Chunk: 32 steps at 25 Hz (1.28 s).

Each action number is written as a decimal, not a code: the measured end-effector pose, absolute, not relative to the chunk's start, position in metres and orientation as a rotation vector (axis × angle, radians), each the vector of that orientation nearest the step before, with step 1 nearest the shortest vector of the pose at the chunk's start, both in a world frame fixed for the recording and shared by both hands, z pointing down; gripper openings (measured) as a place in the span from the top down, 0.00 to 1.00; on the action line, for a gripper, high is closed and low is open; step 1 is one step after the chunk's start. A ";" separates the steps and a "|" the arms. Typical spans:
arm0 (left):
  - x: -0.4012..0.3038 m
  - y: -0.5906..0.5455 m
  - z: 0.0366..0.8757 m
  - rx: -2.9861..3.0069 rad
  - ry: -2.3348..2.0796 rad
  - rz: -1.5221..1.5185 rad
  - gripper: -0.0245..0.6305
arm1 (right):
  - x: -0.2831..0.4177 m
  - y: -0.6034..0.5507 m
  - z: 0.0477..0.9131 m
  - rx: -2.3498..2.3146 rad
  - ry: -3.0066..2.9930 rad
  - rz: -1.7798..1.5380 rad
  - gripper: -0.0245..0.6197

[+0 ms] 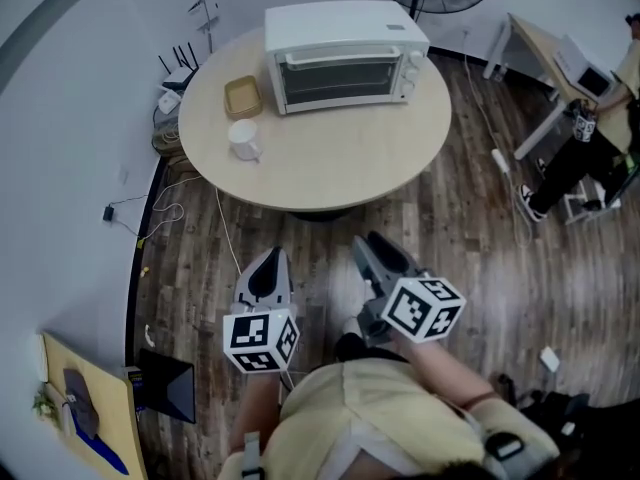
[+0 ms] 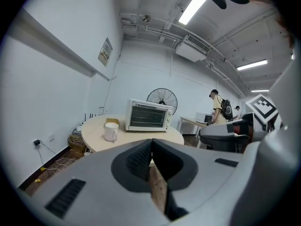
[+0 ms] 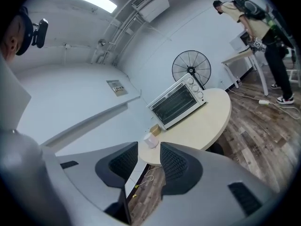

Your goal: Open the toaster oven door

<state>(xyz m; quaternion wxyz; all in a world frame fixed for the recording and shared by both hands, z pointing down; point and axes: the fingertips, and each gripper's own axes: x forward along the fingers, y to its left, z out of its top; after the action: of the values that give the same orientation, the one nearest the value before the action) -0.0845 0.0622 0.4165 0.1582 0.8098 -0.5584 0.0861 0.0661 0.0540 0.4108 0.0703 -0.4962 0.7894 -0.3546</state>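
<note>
Toaster oven door (image 1: 337,80) likely stiff, bottom-hinged; grab top handle (image 1: 338,58). Left gripper (image 1: 268,266) pressed together, right gripper (image 1: 383,253) spread, empty.

We see a round, pale worktop (image 1: 330,163) in the upper middle of the head view. A white toaster oven (image 1: 345,56) stands on it near the far edge, with its door closed. Left of the oven lies a small square tan dish (image 1: 243,96). Just below the dish in the frame stands a white mug (image 1: 243,139). The worktop stands on a dark wood-plank floor (image 1: 470,258).
</note>
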 end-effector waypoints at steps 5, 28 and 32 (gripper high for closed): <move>-0.072 0.030 0.418 2.321 -1.602 0.232 0.96 | 0.076 0.026 0.414 -1.447 2.326 -1.136 0.75; -0.070 -0.111 0.413 2.399 -1.595 0.250 0.96 | 0.091 -0.107 0.393 -1.417 2.138 -1.167 0.74; -0.077 -0.146 0.412 2.405 -1.568 0.243 0.96 | 0.081 -0.144 0.390 -1.421 2.103 -1.187 0.74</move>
<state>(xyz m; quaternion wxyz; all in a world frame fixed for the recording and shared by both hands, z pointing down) -0.0767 -0.1465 0.4123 0.1297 0.8277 -0.5396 0.0837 0.0811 -0.1438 0.3901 0.1688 -0.5000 0.7397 -0.4176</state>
